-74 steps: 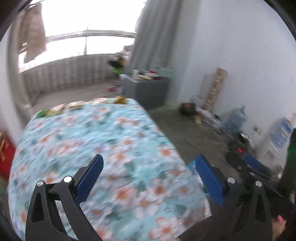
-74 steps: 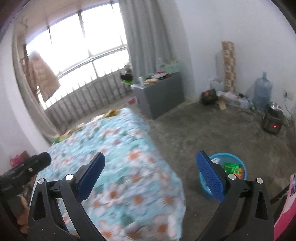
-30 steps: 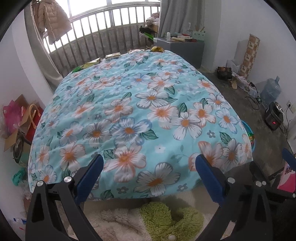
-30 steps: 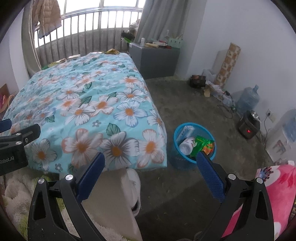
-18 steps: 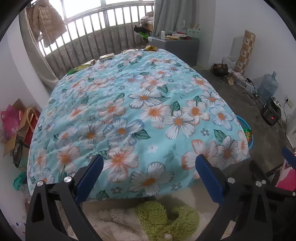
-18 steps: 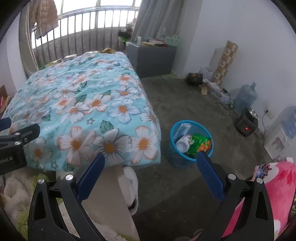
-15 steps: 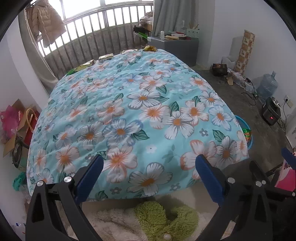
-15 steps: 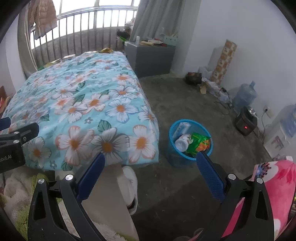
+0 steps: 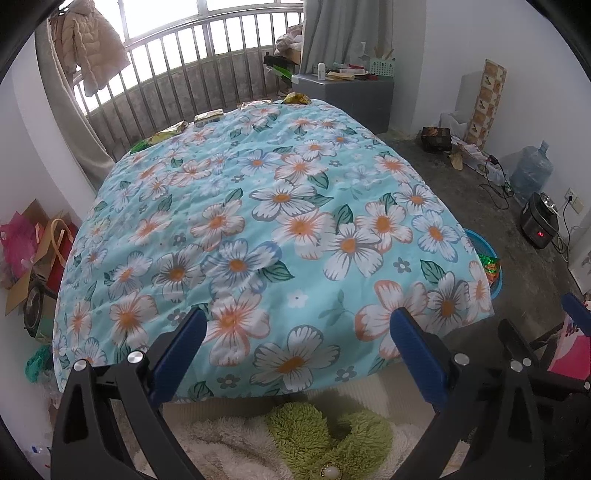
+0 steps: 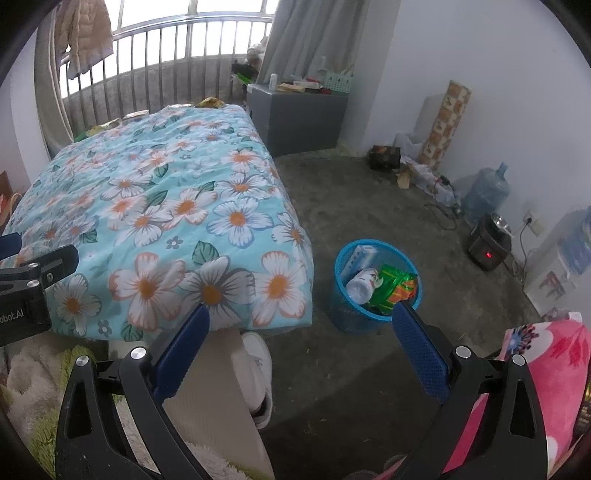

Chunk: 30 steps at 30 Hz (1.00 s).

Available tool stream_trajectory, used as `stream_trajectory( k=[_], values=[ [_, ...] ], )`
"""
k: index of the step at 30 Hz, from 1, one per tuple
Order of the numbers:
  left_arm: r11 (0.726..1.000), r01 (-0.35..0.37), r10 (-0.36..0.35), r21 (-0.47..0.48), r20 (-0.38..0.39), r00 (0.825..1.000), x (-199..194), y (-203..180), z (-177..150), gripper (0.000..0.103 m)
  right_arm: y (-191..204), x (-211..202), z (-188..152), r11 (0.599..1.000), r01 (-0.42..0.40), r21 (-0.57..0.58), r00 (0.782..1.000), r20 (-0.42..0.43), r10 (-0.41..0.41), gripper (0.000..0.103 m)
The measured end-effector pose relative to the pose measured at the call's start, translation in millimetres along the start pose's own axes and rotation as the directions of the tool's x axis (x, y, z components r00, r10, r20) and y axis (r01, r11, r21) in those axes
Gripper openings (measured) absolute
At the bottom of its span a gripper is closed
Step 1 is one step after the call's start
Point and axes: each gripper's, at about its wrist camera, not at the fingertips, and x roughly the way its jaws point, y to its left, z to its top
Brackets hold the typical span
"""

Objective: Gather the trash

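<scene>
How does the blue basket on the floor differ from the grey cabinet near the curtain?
The blue basket is round, open-topped and meshed; the grey cabinet is boxy with solid walls. The basket stands by the bed's near corner, the cabinet beyond its far end. The basket holds trash inside; the cabinet carries items on top. Both stand on the floor.

Daylight came through the window [image 9: 221,14] behind the bed [image 9: 258,221], blown out white there. The room was evenly bright, shadows soft. Both views were sharp, bowed at dark corners.
</scene>
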Motion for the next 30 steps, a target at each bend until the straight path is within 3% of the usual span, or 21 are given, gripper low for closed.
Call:
stream_trajectory(
  k=[30],
  values=[
    [1.000, -0.002, 0.001, -0.010, -0.021, 1.000, 4.9, 4.7, -4.5, 0.097, 0.1, -0.6, 2.0, 1.000, 0.000, -0.003, 1.000, 0.001, 0.000, 0.095]
  ],
)
